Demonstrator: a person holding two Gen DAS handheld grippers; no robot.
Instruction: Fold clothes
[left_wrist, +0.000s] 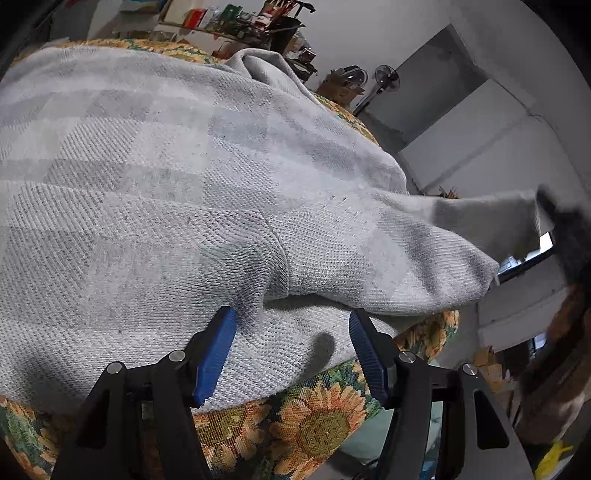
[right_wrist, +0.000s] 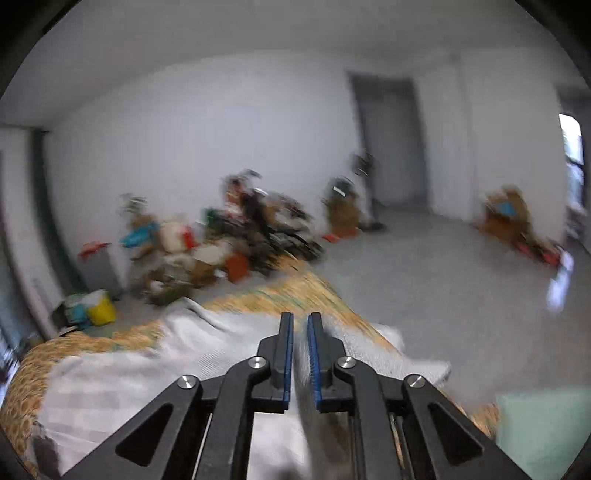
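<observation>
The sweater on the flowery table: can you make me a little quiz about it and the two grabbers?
1. True or false: the left gripper is open.
2. What does the right gripper pinch? A) a sock B) the sweater sleeve C) nothing
3. Fill in: the cloth under the sweater shows ____.

Key: 1 true: its jaws stand wide apart at the sweater's near edge. 2 B: grey knit runs between the nearly closed jaws, and the sleeve is lifted off to the side. 3 sunflowers.
</observation>
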